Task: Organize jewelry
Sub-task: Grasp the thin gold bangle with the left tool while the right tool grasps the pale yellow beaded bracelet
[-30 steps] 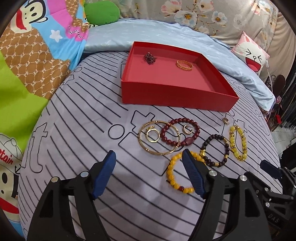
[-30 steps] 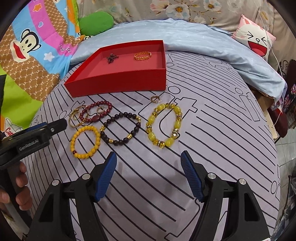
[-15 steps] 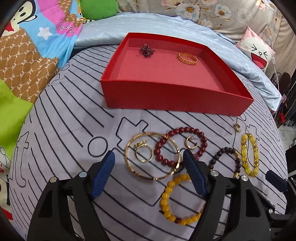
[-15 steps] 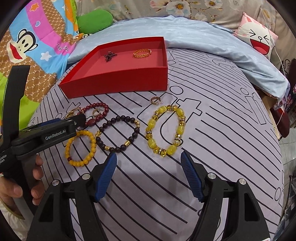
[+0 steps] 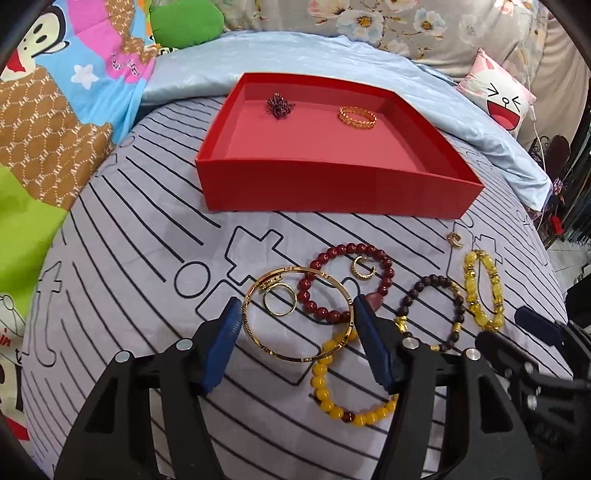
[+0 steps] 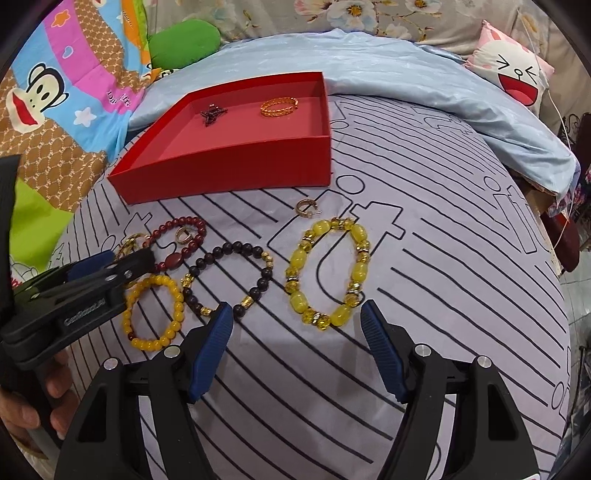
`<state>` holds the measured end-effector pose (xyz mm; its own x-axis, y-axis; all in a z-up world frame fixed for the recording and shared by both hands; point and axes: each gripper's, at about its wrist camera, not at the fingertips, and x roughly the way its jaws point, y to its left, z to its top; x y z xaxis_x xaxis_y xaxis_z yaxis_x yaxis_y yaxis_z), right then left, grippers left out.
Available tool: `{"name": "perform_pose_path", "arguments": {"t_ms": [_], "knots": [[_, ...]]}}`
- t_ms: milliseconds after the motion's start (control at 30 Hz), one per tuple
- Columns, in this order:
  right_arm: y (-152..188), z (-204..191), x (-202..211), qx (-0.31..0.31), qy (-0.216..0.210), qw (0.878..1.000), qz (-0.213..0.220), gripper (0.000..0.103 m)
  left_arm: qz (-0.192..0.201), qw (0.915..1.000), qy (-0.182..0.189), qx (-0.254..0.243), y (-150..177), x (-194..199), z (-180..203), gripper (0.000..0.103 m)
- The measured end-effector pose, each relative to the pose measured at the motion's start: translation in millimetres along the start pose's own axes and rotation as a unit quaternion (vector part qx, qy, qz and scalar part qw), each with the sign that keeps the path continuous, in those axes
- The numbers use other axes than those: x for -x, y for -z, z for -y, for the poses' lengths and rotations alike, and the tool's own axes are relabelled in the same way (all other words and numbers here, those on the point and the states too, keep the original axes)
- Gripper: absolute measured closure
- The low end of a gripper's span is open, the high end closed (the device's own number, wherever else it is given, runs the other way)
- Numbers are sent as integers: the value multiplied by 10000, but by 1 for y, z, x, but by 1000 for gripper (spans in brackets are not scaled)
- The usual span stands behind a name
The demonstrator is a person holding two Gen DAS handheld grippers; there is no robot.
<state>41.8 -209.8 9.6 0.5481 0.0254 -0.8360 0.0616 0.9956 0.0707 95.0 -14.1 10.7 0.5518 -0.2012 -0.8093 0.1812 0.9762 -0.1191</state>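
A red tray point(image 5: 332, 188) point(image 6: 236, 173) holds a dark beaded piece point(image 5: 279, 104) and a gold chain ring point(image 5: 357, 116). On the striped sheet lie a gold bangle point(image 5: 295, 356), a gold ring point(image 5: 279, 303), a red bead bracelet point(image 5: 321, 312), an orange bead bracelet point(image 5: 332, 402), a dark bead bracelet point(image 6: 229, 280), a yellow crystal bracelet point(image 6: 325, 273) and two small gold hoops point(image 5: 364, 267) point(image 6: 306, 207). My left gripper point(image 5: 297, 319) is open, its fingers on either side of the bangle. My right gripper point(image 6: 297, 314) is open just before the yellow crystal bracelet.
A light blue quilt point(image 6: 424, 81) lies behind the tray. A cartoon blanket point(image 5: 55, 92) and a green pillow point(image 5: 188, 22) are at the left. A pink face cushion point(image 6: 517, 74) sits at the back right. The bed's edge drops off at the right.
My left gripper has moved forward and down until its open fingers straddle the gold bangle. My right gripper has moved closer to the yellow crystal bracelet. Both stay open.
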Motion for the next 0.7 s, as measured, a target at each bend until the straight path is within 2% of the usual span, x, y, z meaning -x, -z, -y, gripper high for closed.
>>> {"name": "perform_pose_path", "arguments": {"t_ms": [500, 700], "knots": [[-15, 31, -3, -368, 202, 9990, 131, 36, 140, 9998, 99, 131, 6, 28, -8, 44], [-19, 38, -12, -414, 264, 9988, 46, 52, 111, 9997, 129, 162, 7, 27, -9, 44]]}}
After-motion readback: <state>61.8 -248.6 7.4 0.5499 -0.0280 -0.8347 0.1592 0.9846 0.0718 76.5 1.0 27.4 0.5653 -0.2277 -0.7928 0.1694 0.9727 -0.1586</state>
